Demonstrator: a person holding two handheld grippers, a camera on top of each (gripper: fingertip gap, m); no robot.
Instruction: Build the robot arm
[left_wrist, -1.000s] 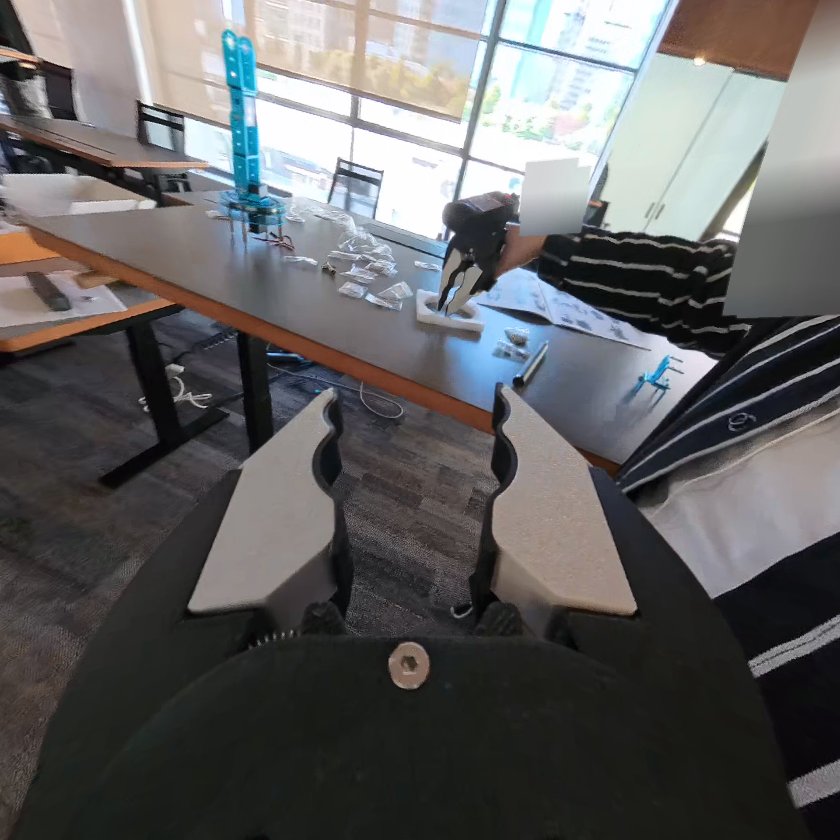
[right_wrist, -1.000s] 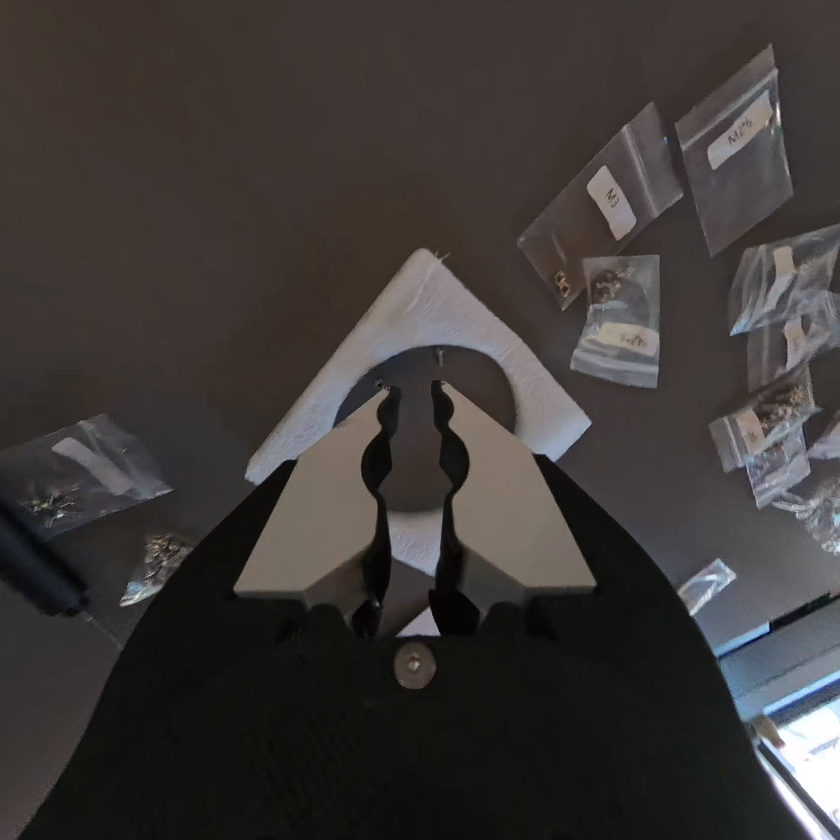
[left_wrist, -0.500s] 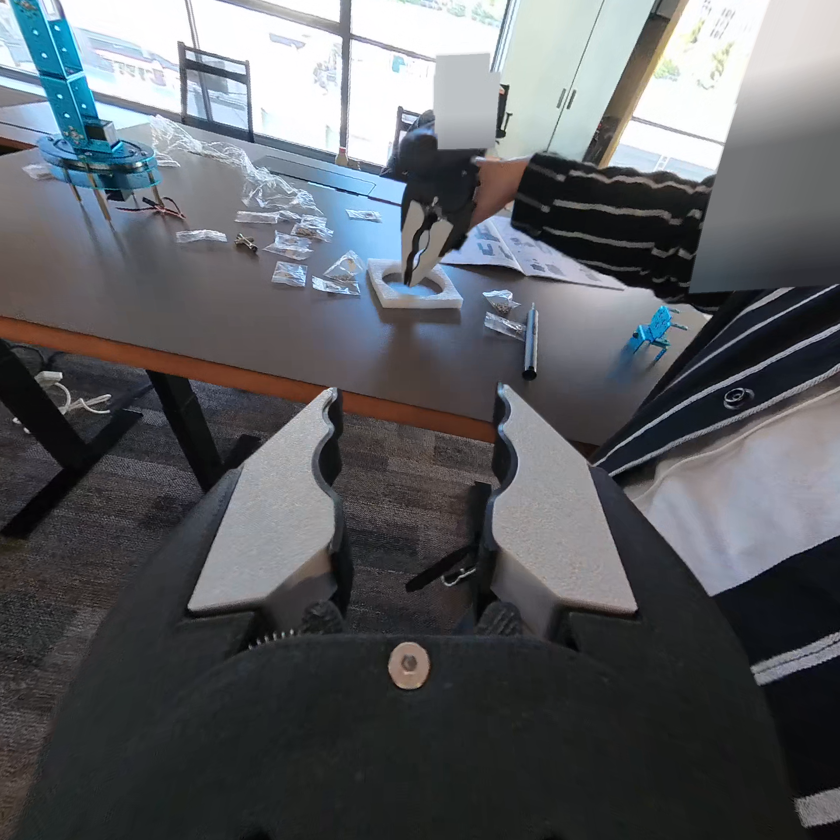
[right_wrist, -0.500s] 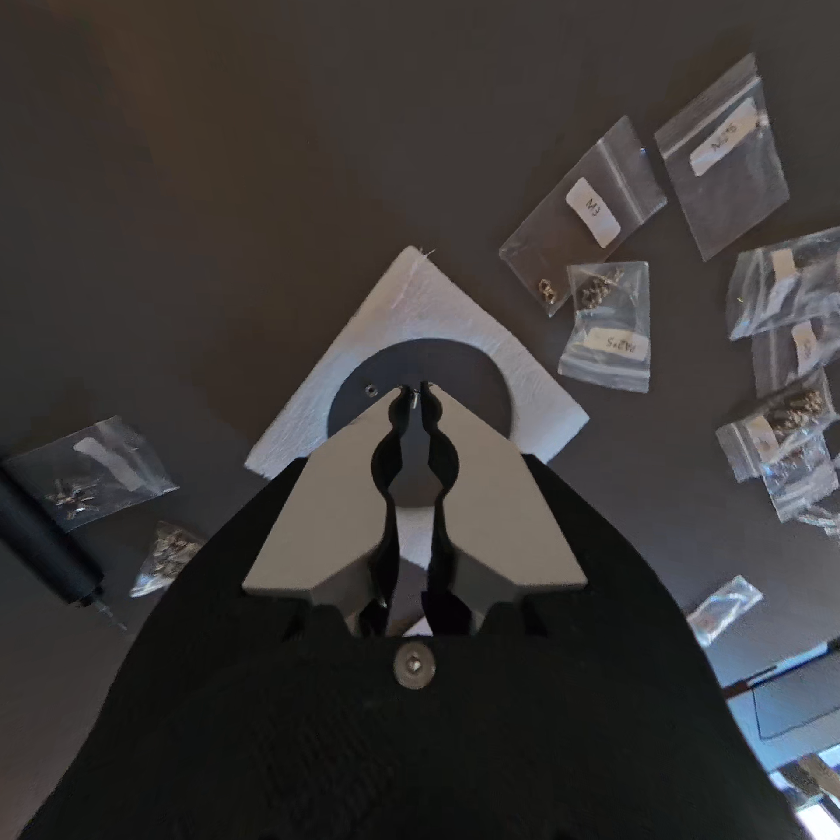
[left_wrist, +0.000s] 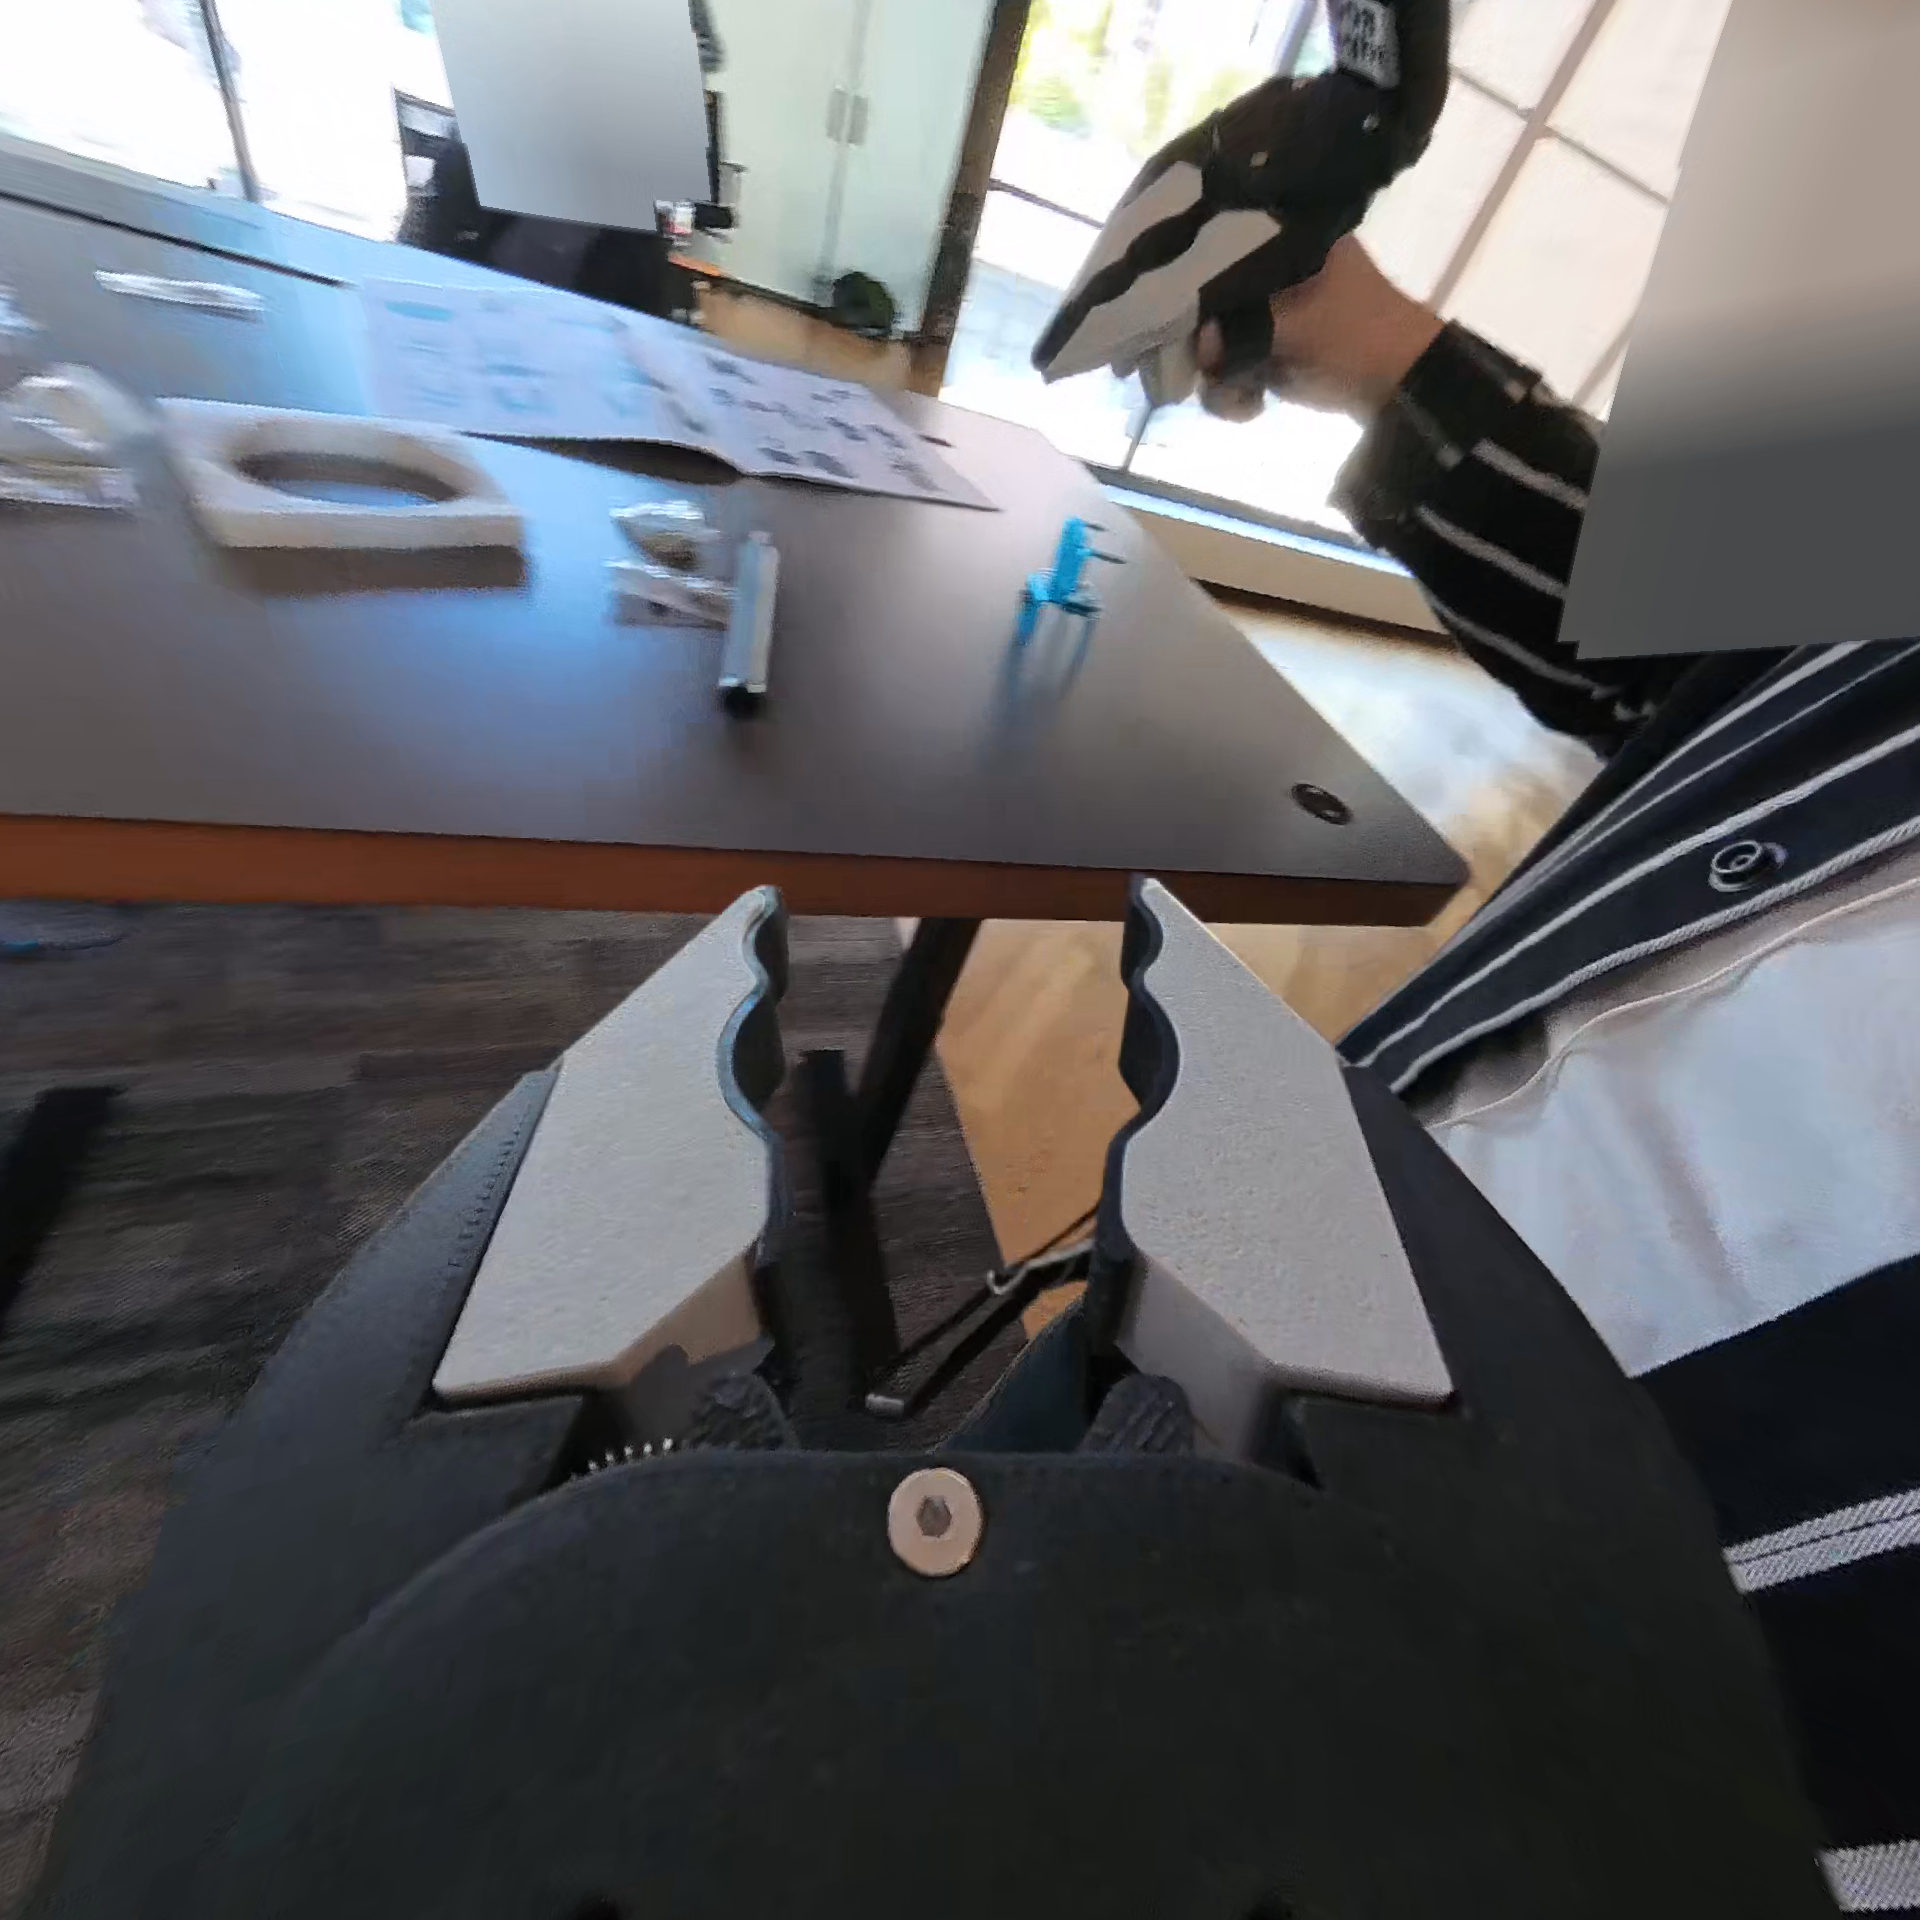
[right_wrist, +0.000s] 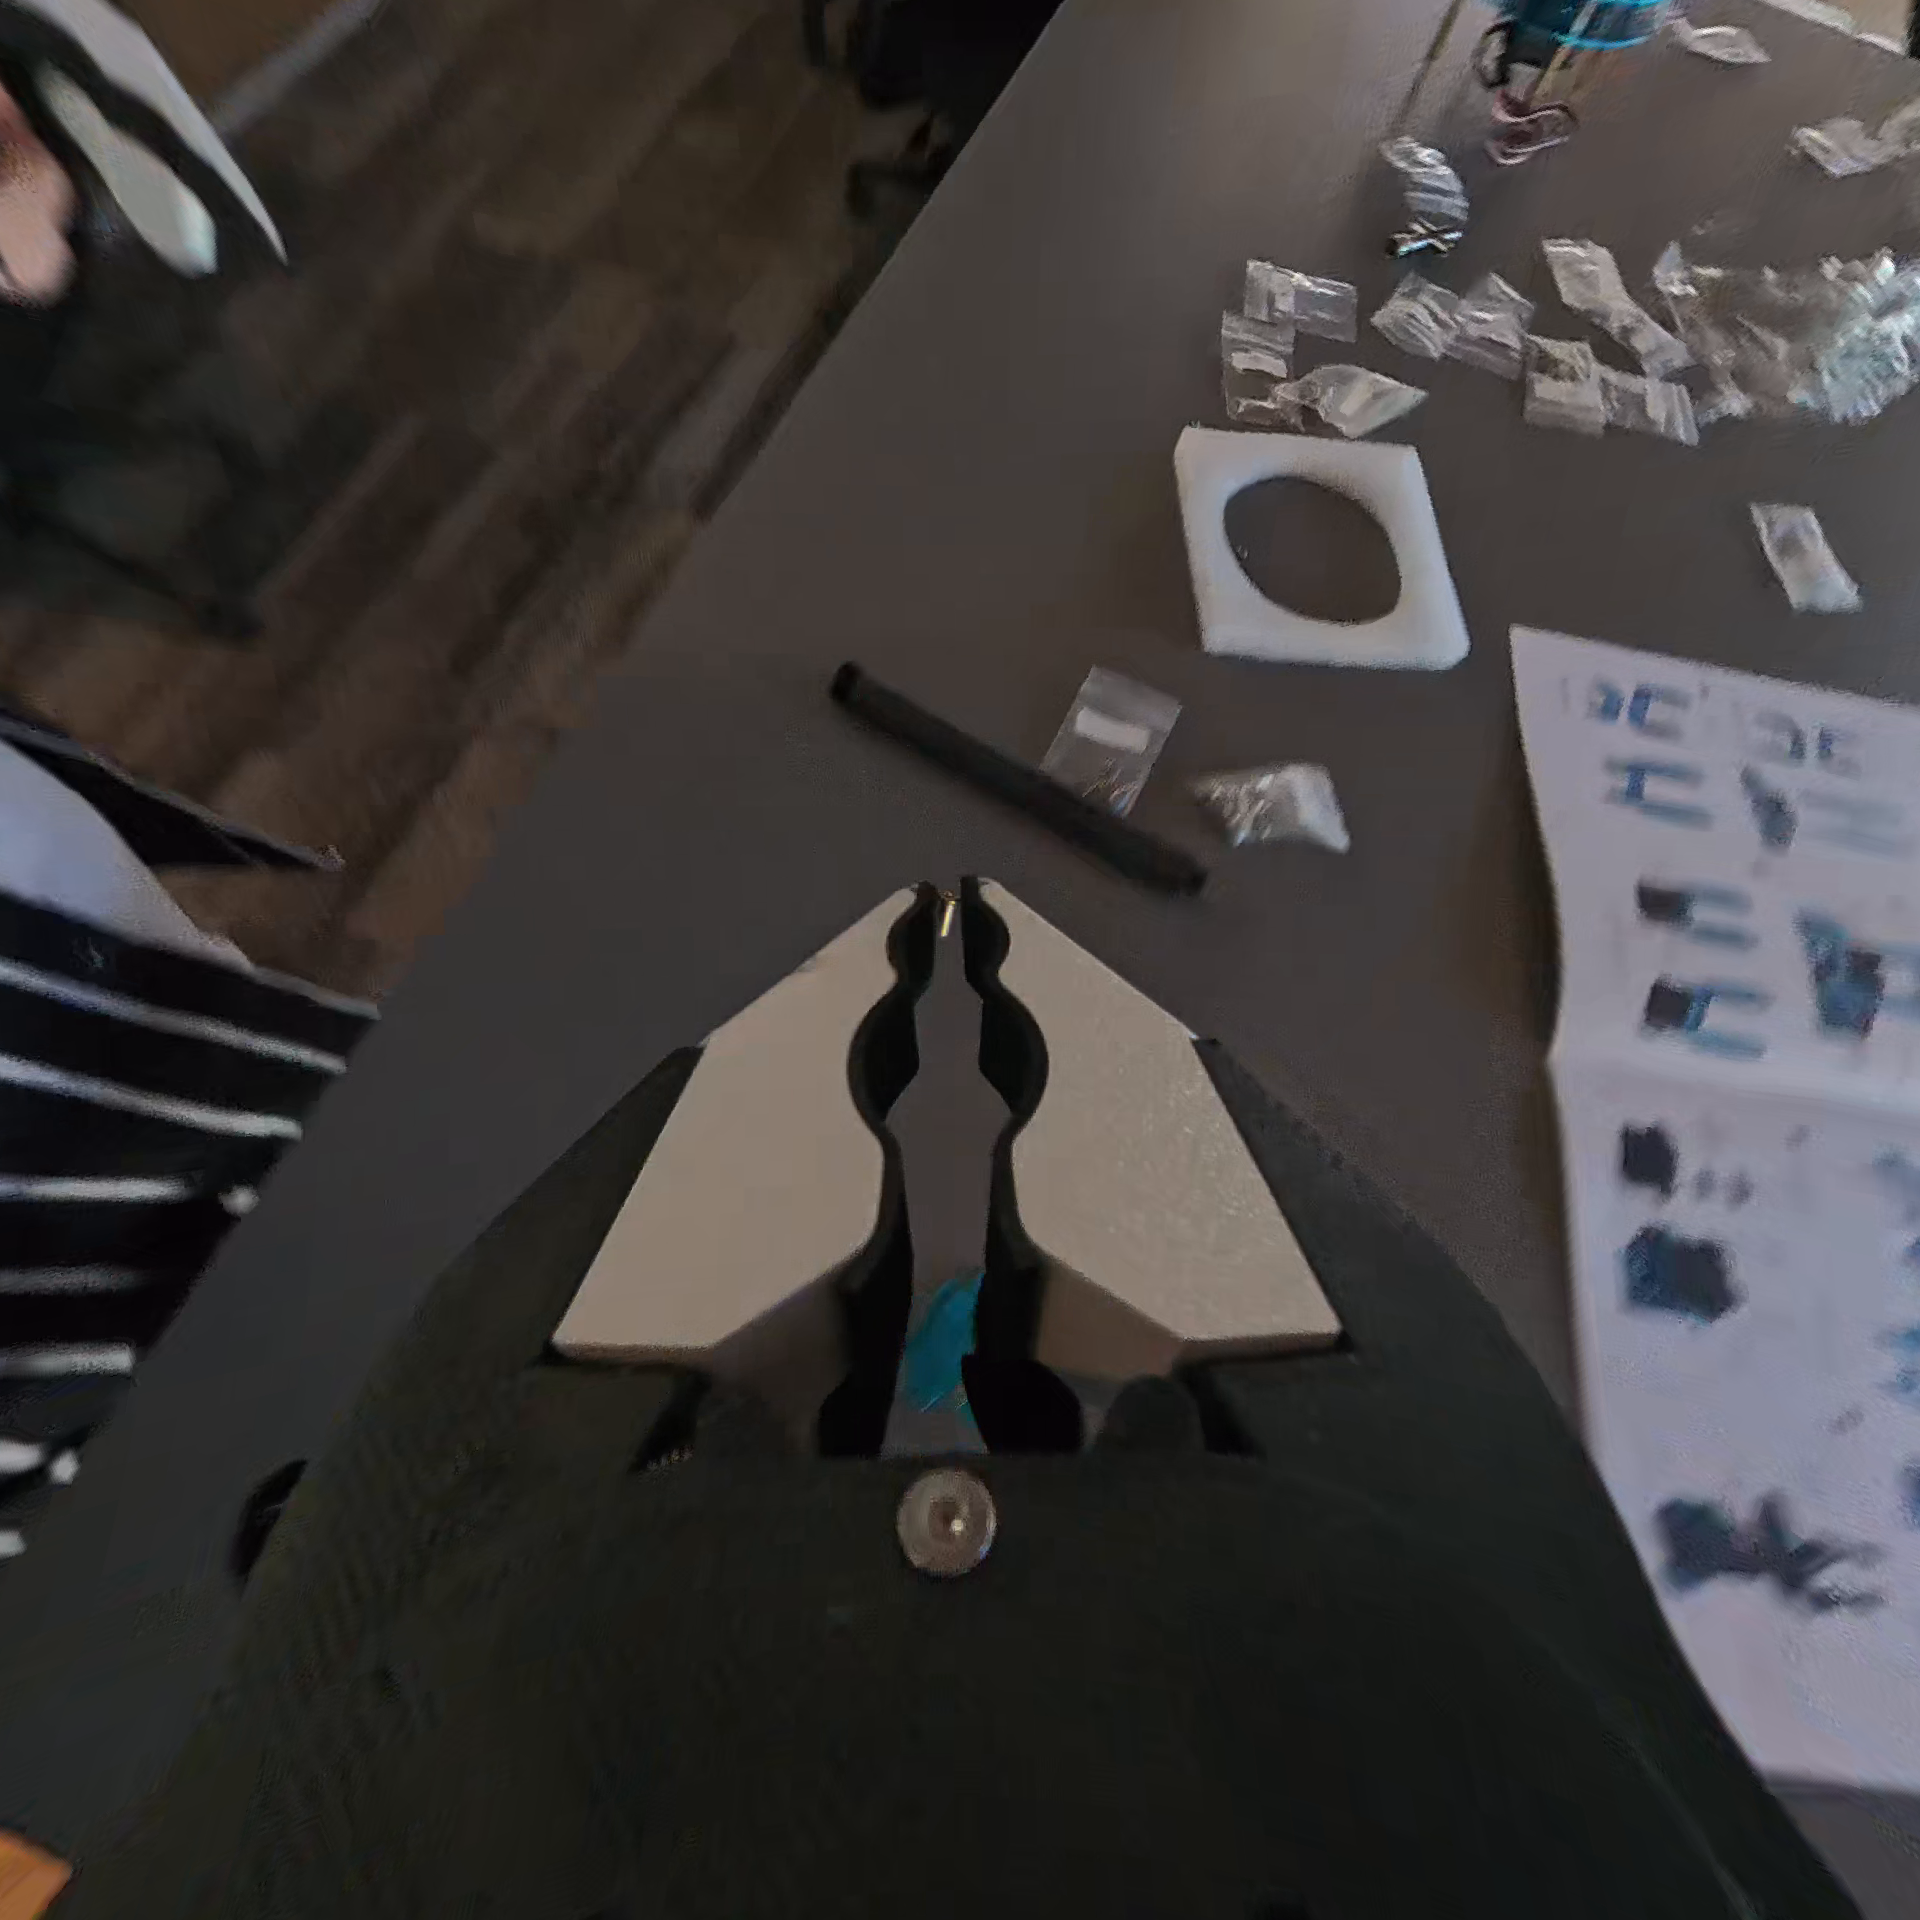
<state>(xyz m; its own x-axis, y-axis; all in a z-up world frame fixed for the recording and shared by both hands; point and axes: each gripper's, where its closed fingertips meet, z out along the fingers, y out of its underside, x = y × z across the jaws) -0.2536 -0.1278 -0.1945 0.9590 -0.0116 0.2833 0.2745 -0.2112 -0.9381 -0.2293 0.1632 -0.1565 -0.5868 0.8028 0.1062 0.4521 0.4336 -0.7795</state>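
The right tongs (right_wrist: 943, 902) were nearly closed, their tips pinching a tiny screw (right_wrist: 945, 916), bright metal and barely wider than the slit it sat in. It looked light as a crumb, hard and slick, the sort of piece that would twist out if the squeeze eased; the hold sat at the very tips, across its thin shaft, and I judged that the only spot the tongs could take it. They hung in the air above the surface (right_wrist: 831, 540), on the near side of the black rod (right_wrist: 1013, 777), not touching anything below. Seen from the left wrist, the right tongs (left_wrist: 1049, 358) were held high, tilted down and to the left, gripped by a hand (left_wrist: 1299, 348) coming out of a striped sleeve (left_wrist: 1475, 488).

The left tongs (left_wrist: 951, 920) stood wide open and empty, held low off the front edge of the surface, below the rod (left_wrist: 750, 623) and level, pointing under the board toward a table leg (left_wrist: 904, 1049).

Beyond the rod lay a white foam frame (right_wrist: 1320, 644) with a round hole; clear bags (right_wrist: 1112, 732) rested just beside the rod. A small blue part (left_wrist: 1060, 582) stood to the rod's right in the left wrist view, and a printed sheet (right_wrist: 1745, 1039) lay on the rod's far side from the person.
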